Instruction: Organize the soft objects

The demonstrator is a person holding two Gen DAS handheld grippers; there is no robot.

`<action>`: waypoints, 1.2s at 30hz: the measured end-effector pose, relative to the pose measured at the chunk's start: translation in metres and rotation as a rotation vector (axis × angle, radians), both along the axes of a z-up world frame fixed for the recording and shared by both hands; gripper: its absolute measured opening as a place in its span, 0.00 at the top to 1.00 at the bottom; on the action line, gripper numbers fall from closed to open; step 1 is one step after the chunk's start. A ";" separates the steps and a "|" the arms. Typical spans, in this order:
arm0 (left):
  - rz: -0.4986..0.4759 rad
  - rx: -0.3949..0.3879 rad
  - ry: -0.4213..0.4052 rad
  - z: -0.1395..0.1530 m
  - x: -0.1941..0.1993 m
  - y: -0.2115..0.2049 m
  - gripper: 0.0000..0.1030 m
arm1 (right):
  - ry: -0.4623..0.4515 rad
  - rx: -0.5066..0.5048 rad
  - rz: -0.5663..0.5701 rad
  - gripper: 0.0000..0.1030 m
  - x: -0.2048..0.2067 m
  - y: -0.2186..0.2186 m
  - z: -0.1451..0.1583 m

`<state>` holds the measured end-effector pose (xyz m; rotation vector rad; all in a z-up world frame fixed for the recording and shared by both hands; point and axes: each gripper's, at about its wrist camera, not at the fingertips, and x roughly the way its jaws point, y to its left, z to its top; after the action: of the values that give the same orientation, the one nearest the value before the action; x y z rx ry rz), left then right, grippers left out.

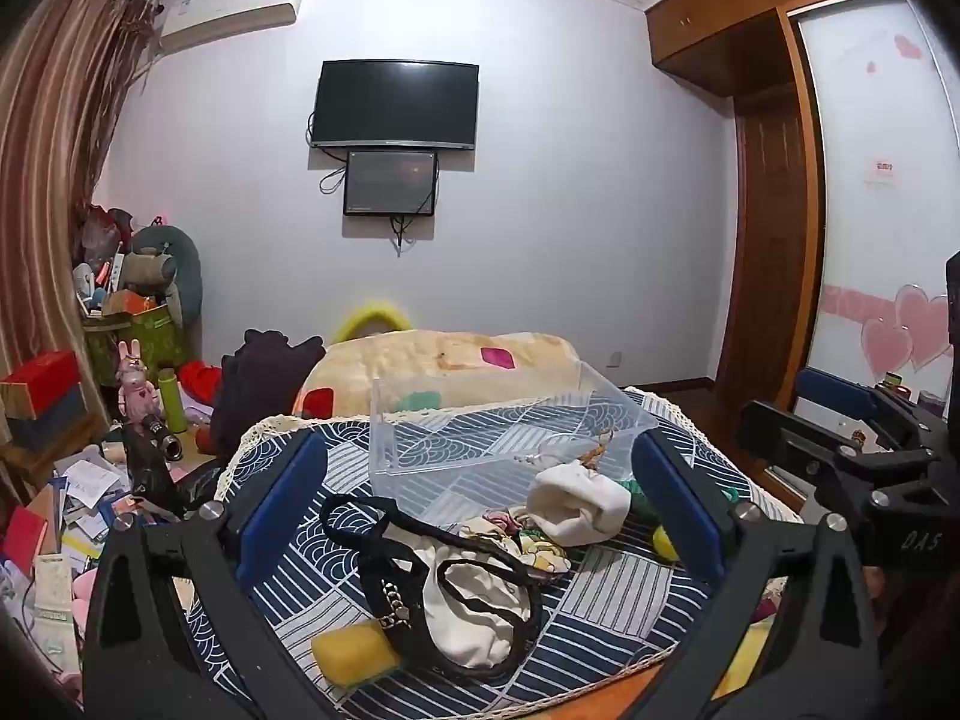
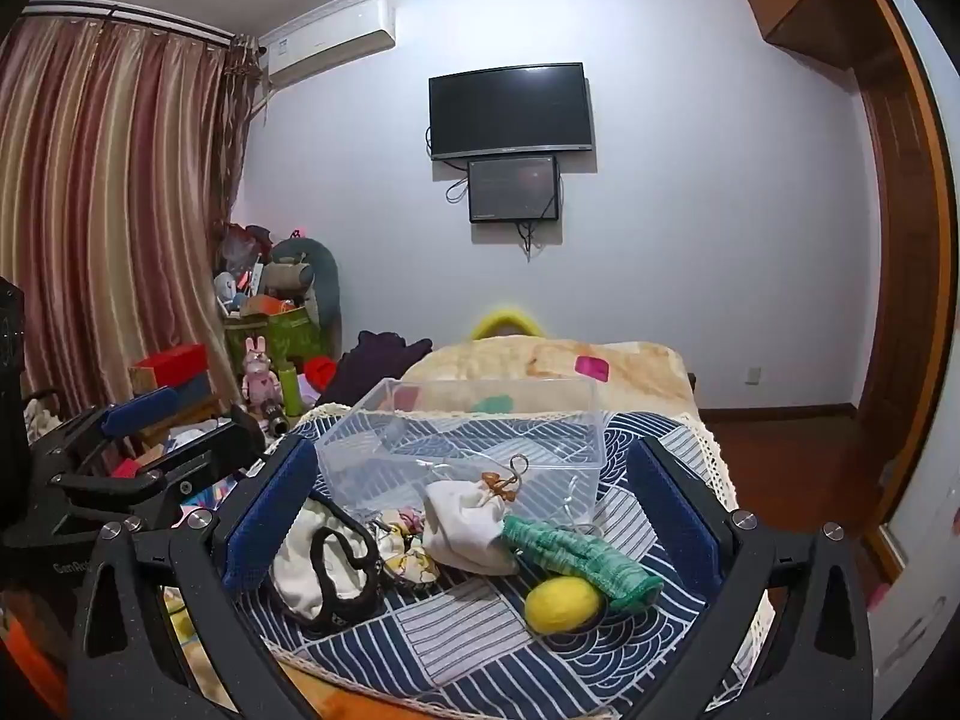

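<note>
A clear plastic box stands empty on a blue patterned cloth. In front of it lie a white pouch, a white and black-trimmed bag, a floral scrunchie, a green knitted piece, a yellow ball and a yellow sponge. My left gripper is open above the bag and pouch. My right gripper is open above the pouch and green piece. Both are empty.
A beige blanket lies folded behind the box. Cluttered papers, boxes and toys fill the floor at left. A wooden wardrobe stands at right. A TV hangs on the far wall.
</note>
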<state>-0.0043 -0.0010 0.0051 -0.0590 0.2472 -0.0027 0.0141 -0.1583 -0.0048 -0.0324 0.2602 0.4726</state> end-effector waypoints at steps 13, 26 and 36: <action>-0.002 0.004 -0.002 -0.002 0.001 -0.001 0.00 | 0.000 0.002 0.000 0.00 -0.001 0.000 0.001; 0.001 0.011 0.000 -0.003 0.001 -0.001 0.00 | 0.000 0.004 0.000 0.00 -0.002 0.000 0.001; 0.001 0.014 -0.004 -0.003 0.000 -0.001 0.00 | 0.000 0.007 0.002 0.00 -0.002 0.000 0.002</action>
<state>-0.0045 -0.0019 0.0024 -0.0453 0.2435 -0.0002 0.0117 -0.1584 -0.0029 -0.0258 0.2583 0.4752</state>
